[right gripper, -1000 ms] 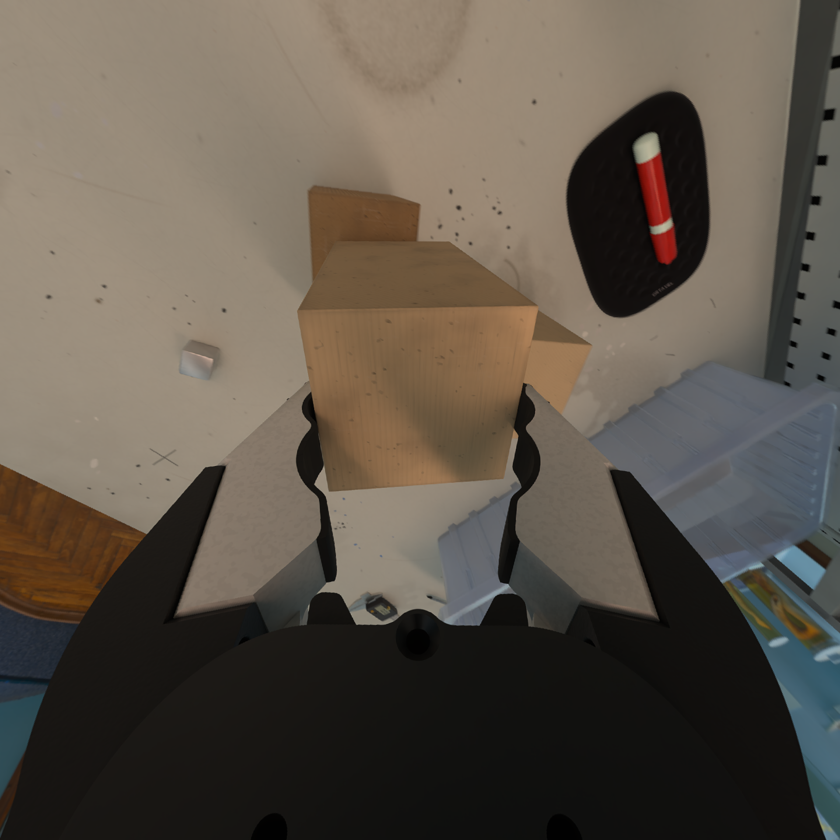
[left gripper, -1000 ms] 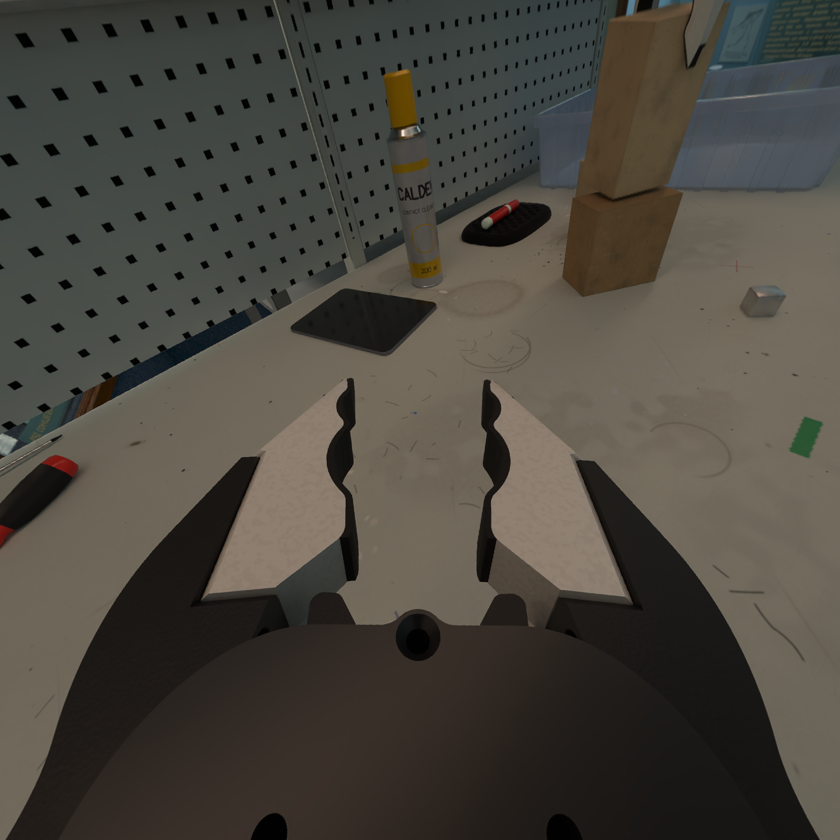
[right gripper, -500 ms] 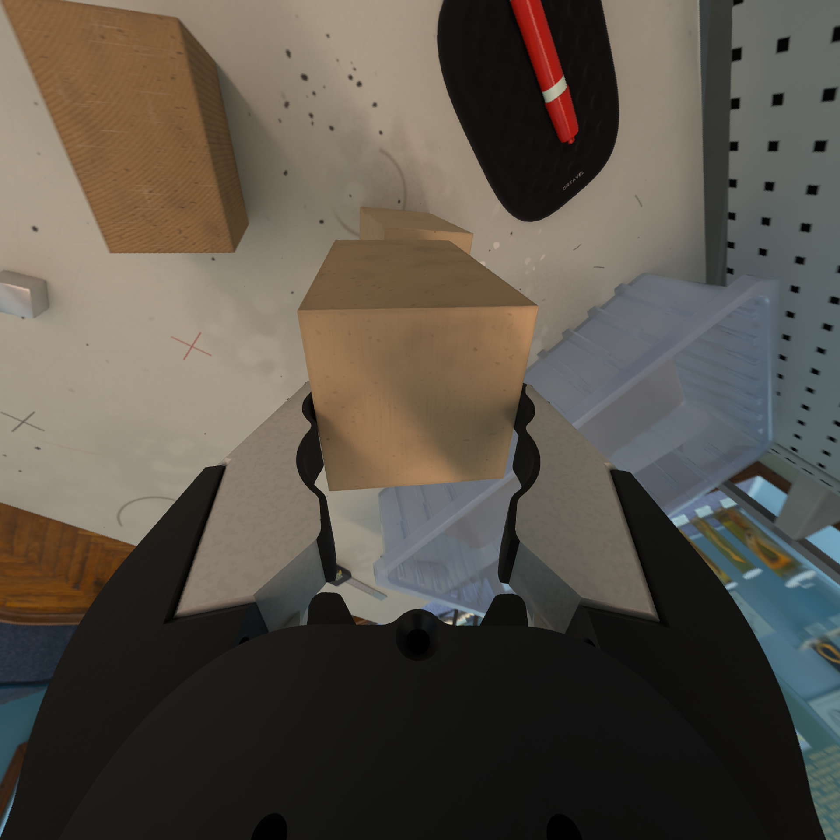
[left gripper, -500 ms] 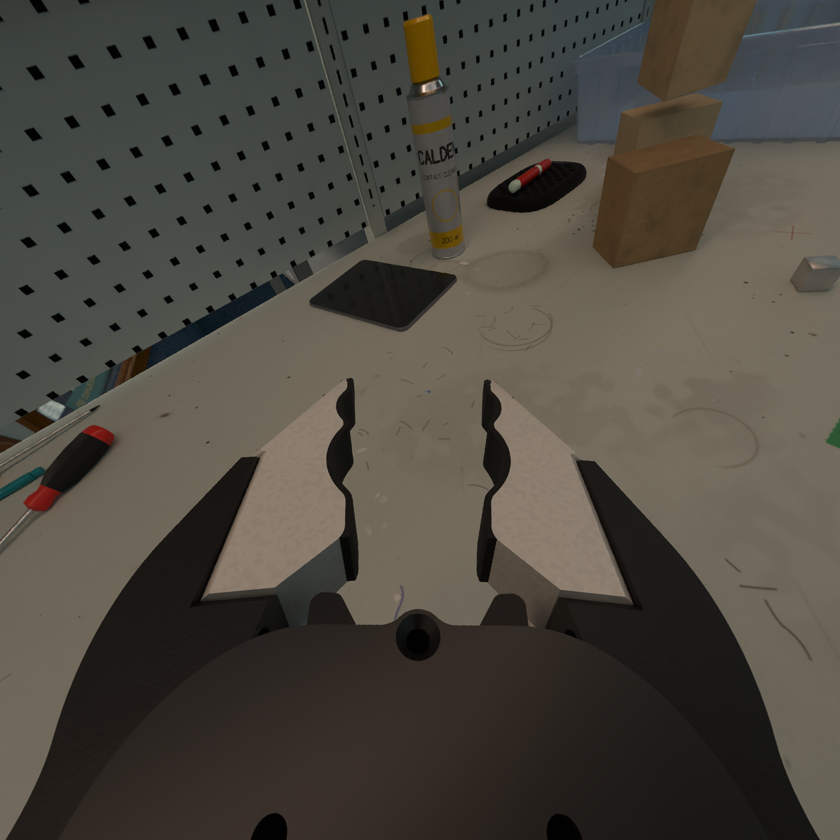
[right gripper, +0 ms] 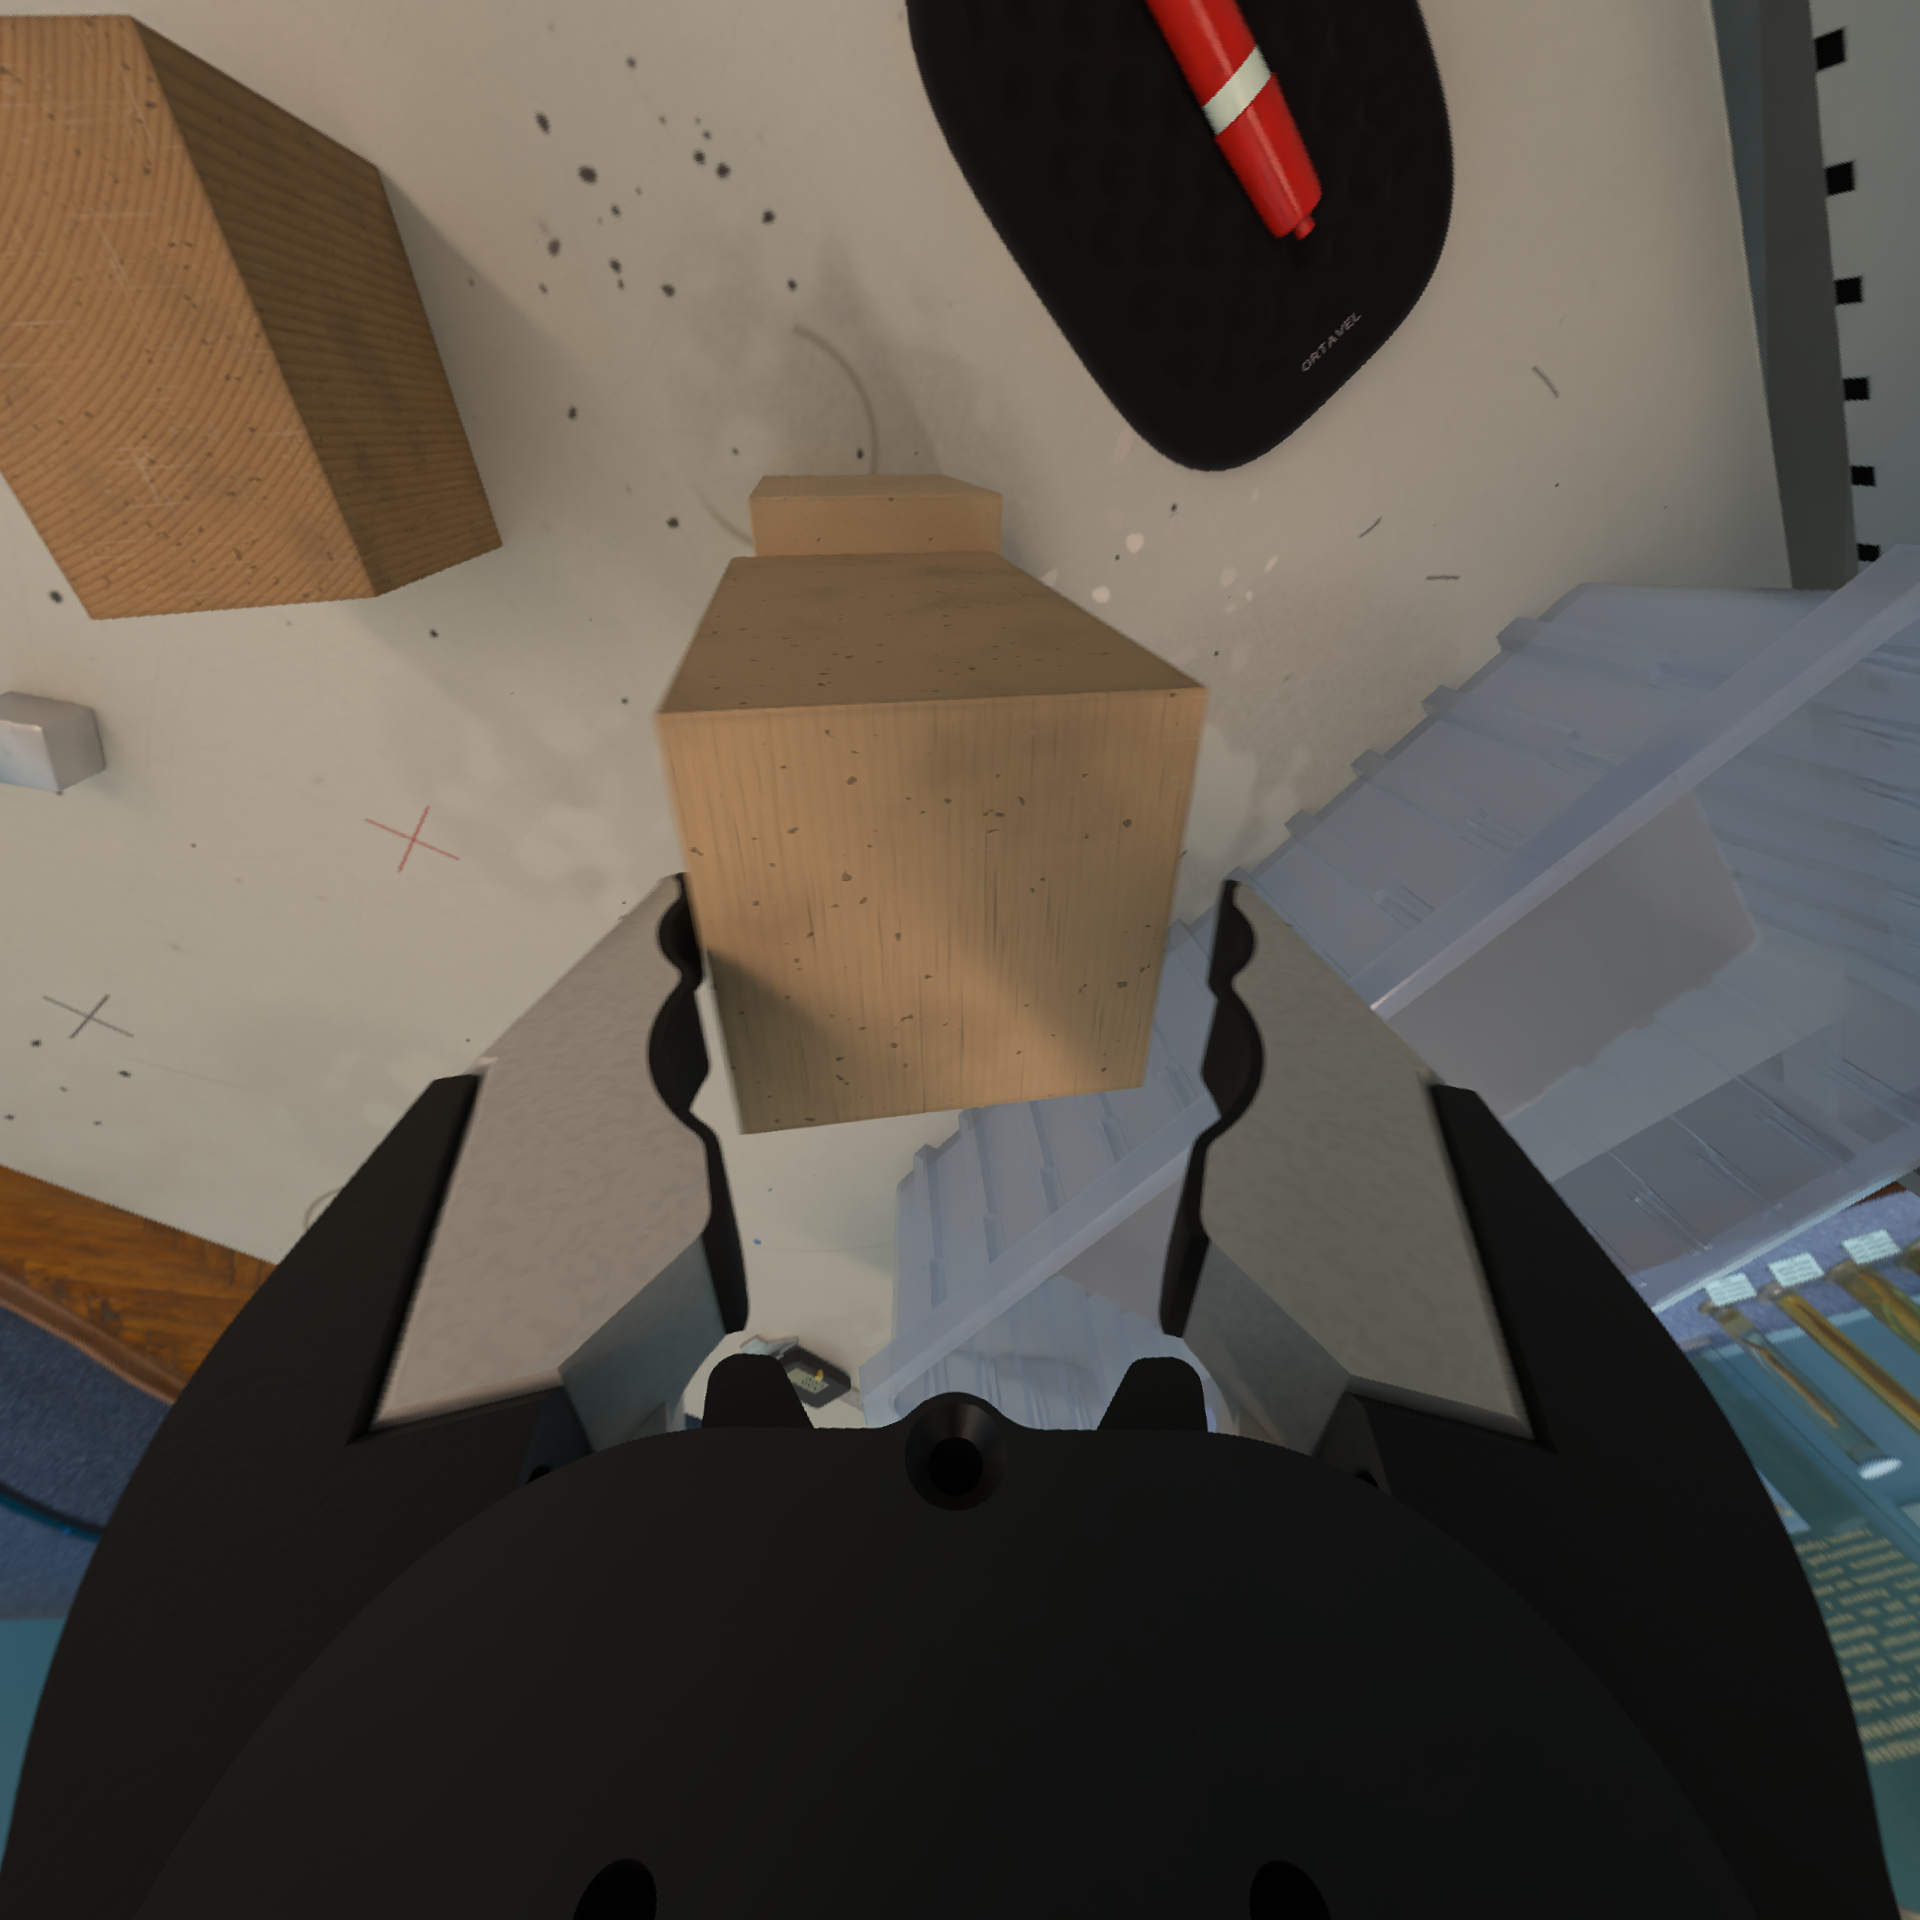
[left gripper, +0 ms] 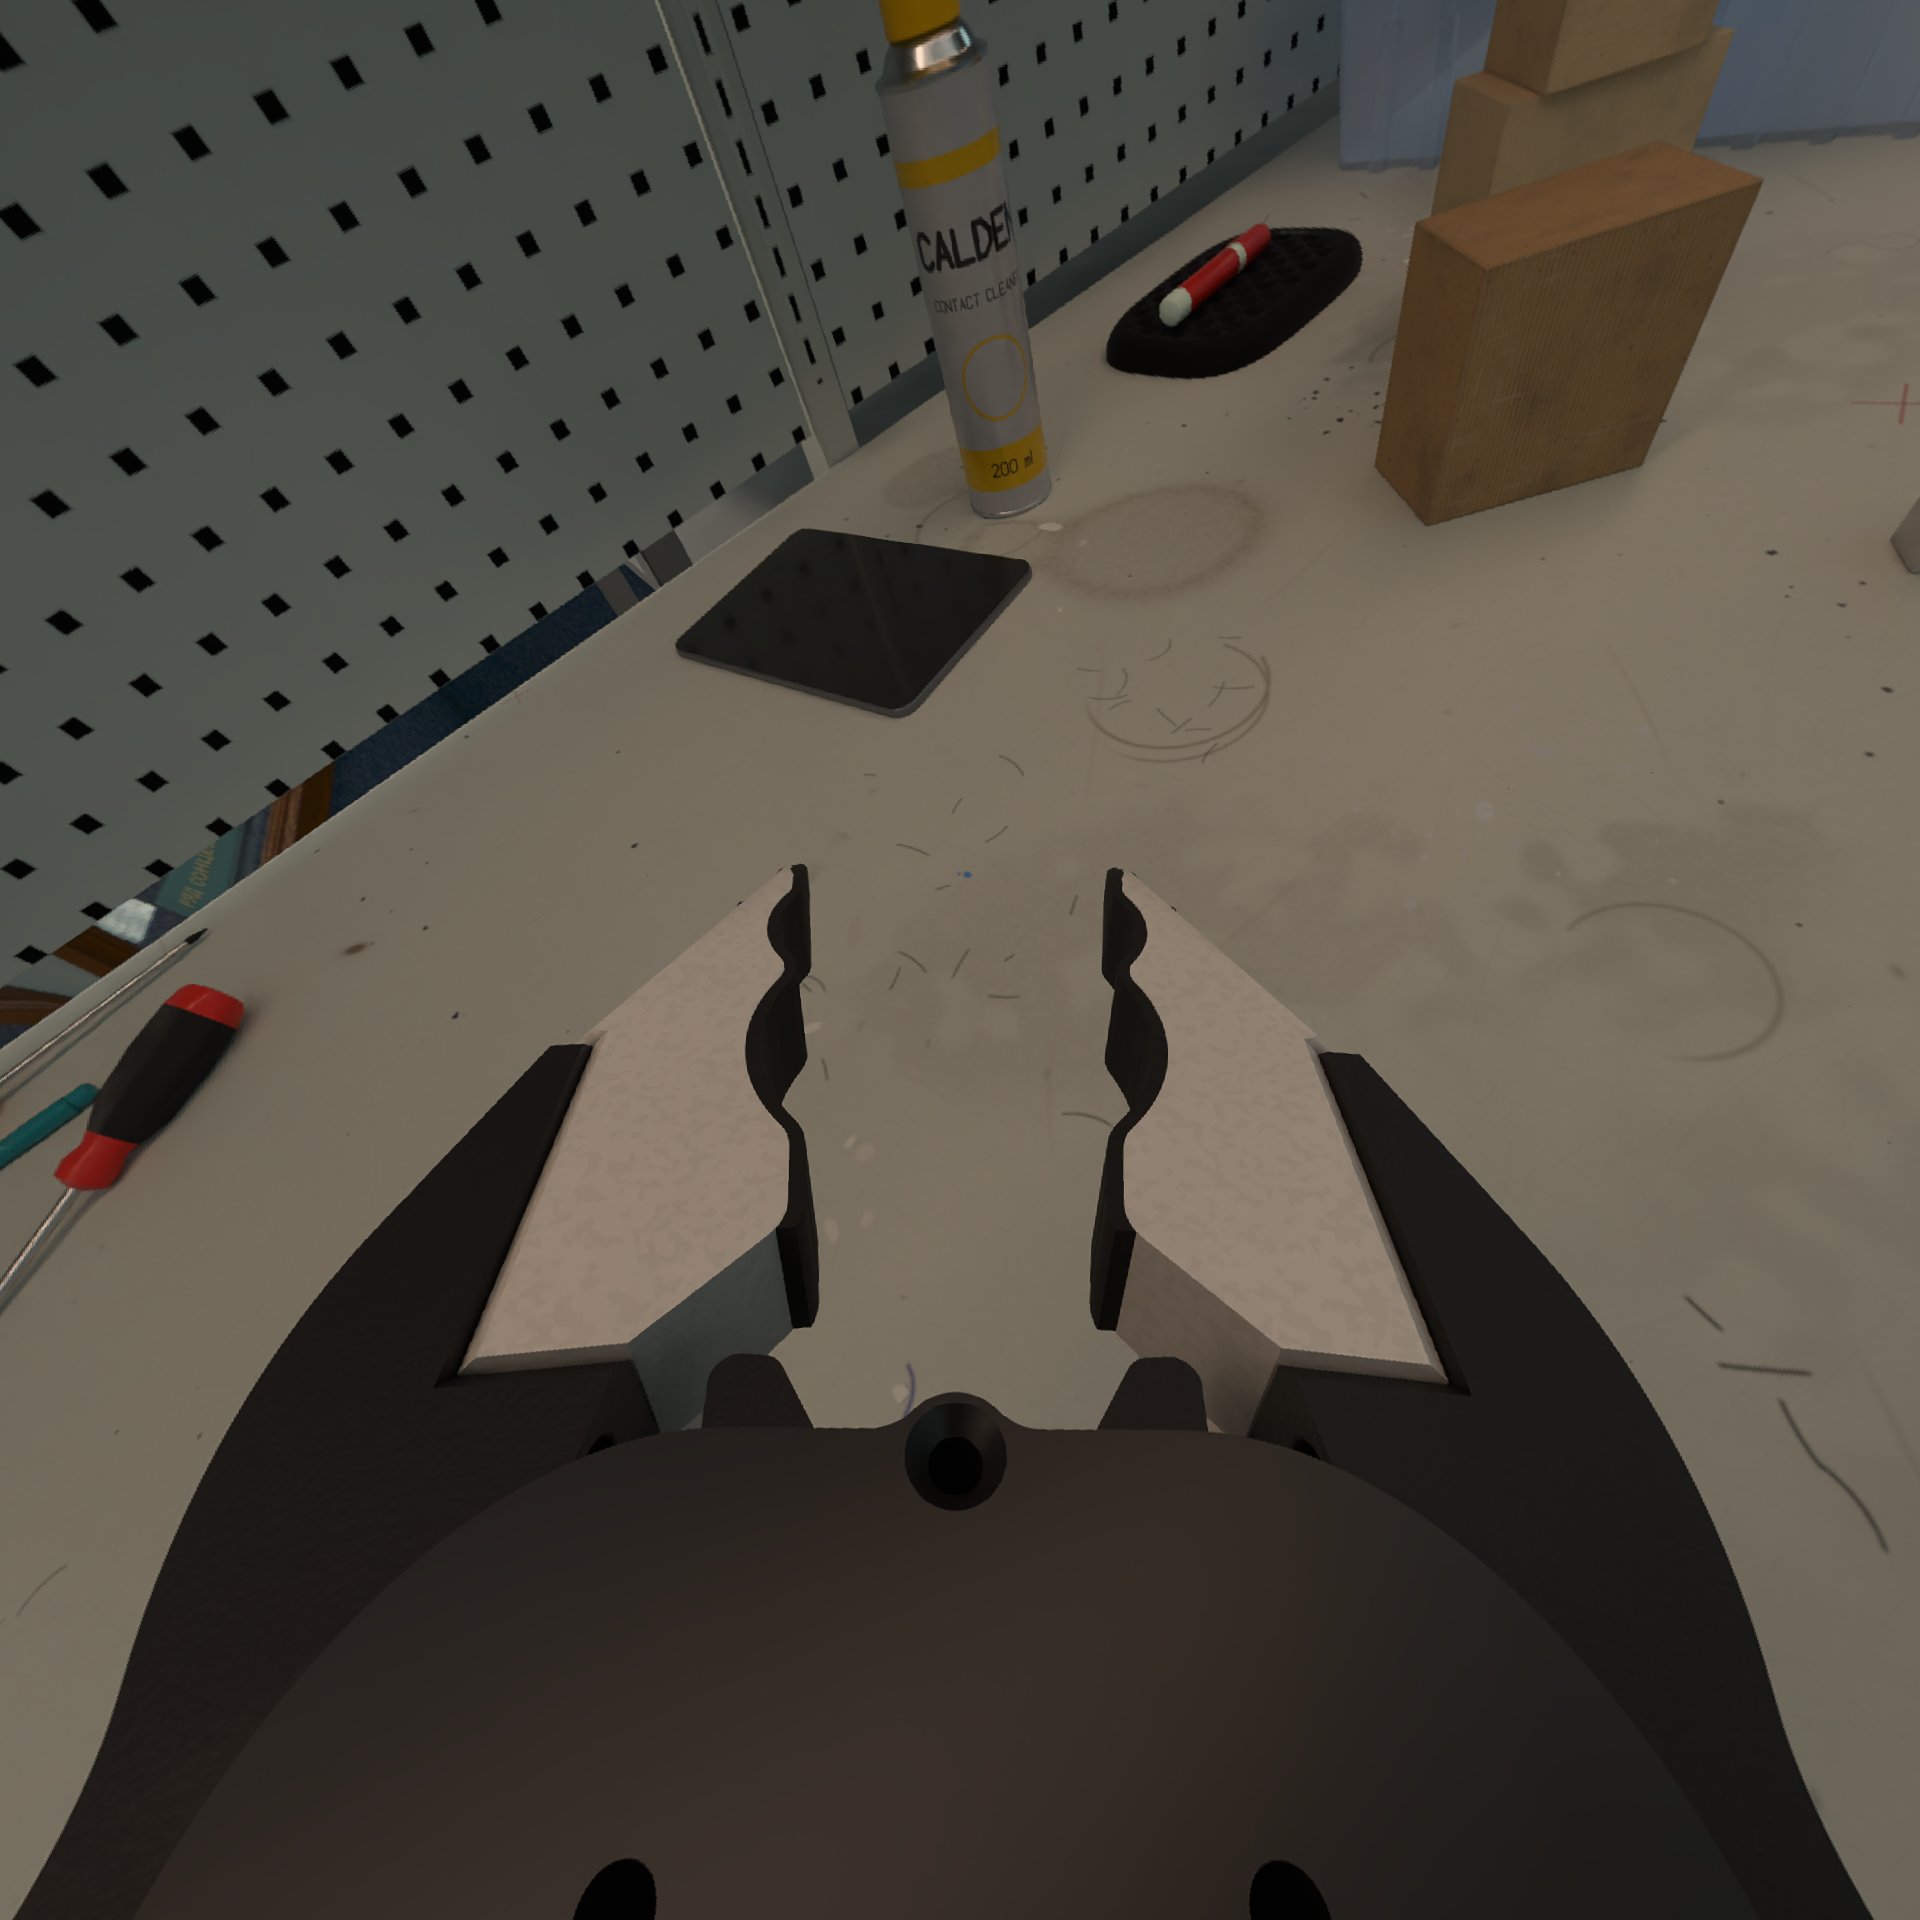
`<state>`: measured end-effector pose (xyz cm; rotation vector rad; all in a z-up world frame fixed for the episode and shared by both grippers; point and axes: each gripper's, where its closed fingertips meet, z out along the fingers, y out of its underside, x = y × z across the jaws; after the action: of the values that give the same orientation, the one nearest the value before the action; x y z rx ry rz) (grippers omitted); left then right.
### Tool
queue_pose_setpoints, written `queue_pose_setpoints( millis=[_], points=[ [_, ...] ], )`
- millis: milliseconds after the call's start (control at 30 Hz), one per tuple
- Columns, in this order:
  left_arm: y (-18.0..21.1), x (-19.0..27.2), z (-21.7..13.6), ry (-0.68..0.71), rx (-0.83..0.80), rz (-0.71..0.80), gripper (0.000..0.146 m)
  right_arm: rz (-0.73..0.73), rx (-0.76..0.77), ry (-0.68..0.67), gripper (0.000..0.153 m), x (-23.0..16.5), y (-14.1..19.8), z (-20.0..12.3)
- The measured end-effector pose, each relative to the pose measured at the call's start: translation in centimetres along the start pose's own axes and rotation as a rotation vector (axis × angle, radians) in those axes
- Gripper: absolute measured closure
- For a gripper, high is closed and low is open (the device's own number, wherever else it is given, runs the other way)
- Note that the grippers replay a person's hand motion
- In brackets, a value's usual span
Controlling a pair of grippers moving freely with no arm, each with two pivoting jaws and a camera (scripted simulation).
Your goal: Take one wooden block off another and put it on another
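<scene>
Dark letters are printed down the side of the tall grey and yellow spray can (left gripper: 977,312), and a small number is printed on its yellow band near the bottom. A tiny pale word is stamped near the edge of the black mat (right gripper: 1091,312). A red cross (right gripper: 412,837) and a dark cross (right gripper: 88,1016) are drawn on the table (right gripper: 582,987). Small white labels (right gripper: 1792,1270) are stuck on thin tubes below the table edge, and lines of tiny print are seen on a blue page (right gripper: 1870,1662); both are too small to be read.
</scene>
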<state>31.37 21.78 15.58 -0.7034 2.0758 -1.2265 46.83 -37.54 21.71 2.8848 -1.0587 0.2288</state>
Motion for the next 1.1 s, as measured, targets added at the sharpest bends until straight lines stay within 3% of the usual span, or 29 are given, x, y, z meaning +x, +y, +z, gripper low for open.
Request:
queue_pose_setpoints(
  millis=[33, 267, 400, 533, 667, 700, 767, 833, 900, 1000, 1100],
  points=[
    [0.0, 0.1, 0.2, 0.006, -0.004, 0.0, 0.089, 0.001, 0.01, 0.005, 0.045, 0.2, 0.0, 0.1],
    [-0.3, 0.6, 0.8, 0.07, 0.025, -0.028, 0.088, 0.006, 0.034, 0.094, 0.029, 0.3, 0.2, 0.0],
    [-0.6, 0.9, 0.9, 0.109, 0.063, -0.036, 0.087, 0.008, 0.136, 0.248, 0.018, 0.2, -0.7, -1.9],
    [-0.4, 1.3, 0.8, 0.159, 0.088, -0.04, 0.087, -0.013, 0.401, 0.501, 0.013, -2.0, -2.5, -6.5],
    [0.0, 1.0, 0.2, 0.185, 0.106, -0.047, 0.087, 0.05, 0.743, 0.744, 0.018, -8.7, -1.7, -10.6],
    [0.0, 0.9, 0.0, 0.187, 0.119, -0.051, 0.087, 0.128, 0.788, 0.785, 0.022, -10.4, -0.4, -10.2],
    [0.0, 0.7, -0.3, 0.197, 0.155, -0.069, 0.088, 0.269, 0.86, 0.737, 0.028, -14.6, 1.6, -6.7],
    [-0.1, 0.6, -0.5, 0.217, 0.19, -0.095, 0.089, 0.34, 0.923, 0.678, 0.046, -18.9, 2.8, -2.4],
    [-0.3, 0.7, -0.4, 0.246, 0.208, -0.117, 0.089, 0.371, 0.974, 0.606, 0.065, -23.2, 3.4, 1.4],
    [-1.1, 1.0, -0.5, 0.277, 0.231, -0.129, 0.09, 0.391, 0.947, 0.424, 0.075, -28.2, 3.4, 6.1],
    [-2.3, 1.7, -0.6, 0.301, 0.264, -0.13, 0.09, 0.371, 0.907, 0.322, 0.086, -30.4, 3.3, 9.5]
  ],
)
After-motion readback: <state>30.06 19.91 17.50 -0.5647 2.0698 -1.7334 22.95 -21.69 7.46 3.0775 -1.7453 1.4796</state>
